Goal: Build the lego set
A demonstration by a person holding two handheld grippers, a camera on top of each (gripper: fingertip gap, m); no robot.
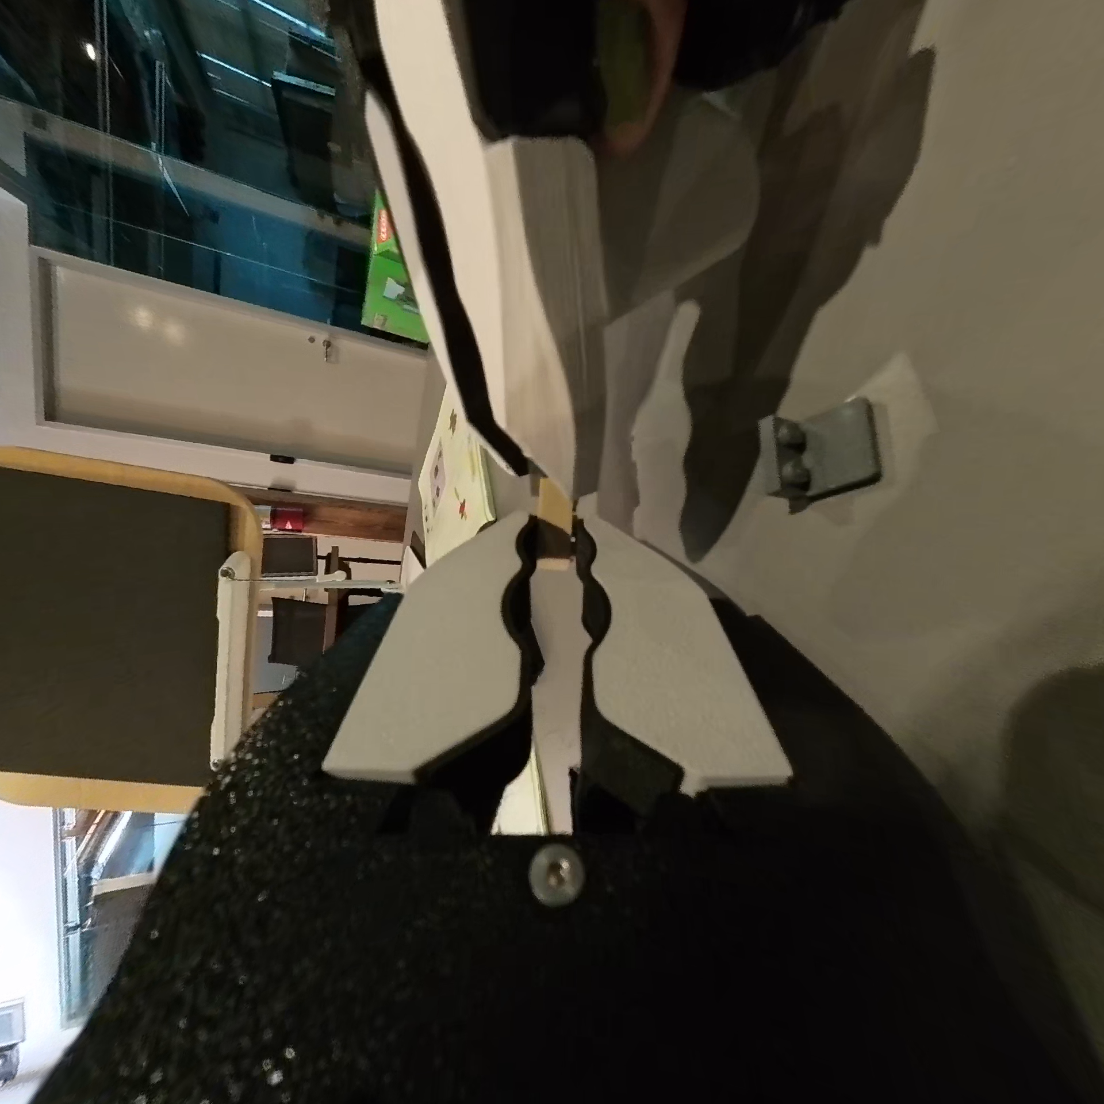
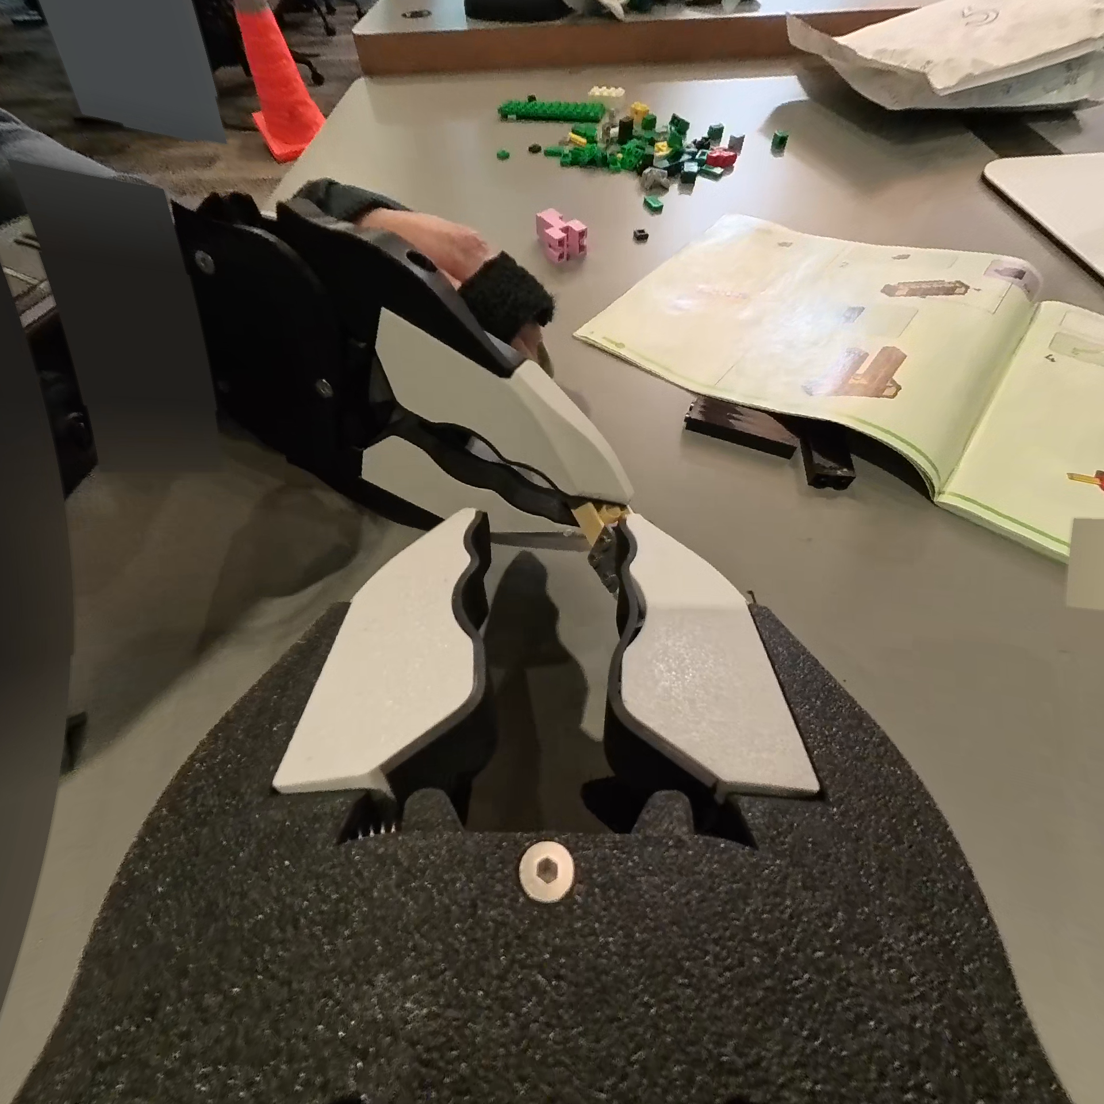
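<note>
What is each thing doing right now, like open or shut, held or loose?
left gripper, shut on the tan piece.
right gripper, open, fingers apart.
instruction booklet, open, resting on dark brown pieces.
pink build, put together, apart from the pile.
loose bricks, scattered, not built.
orange cone, upright.

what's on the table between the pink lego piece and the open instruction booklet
One small black piece lies there, apart from both the pink lego piece and the instruction booklet; otherwise the table is bare. It shows in the right wrist view.
</note>
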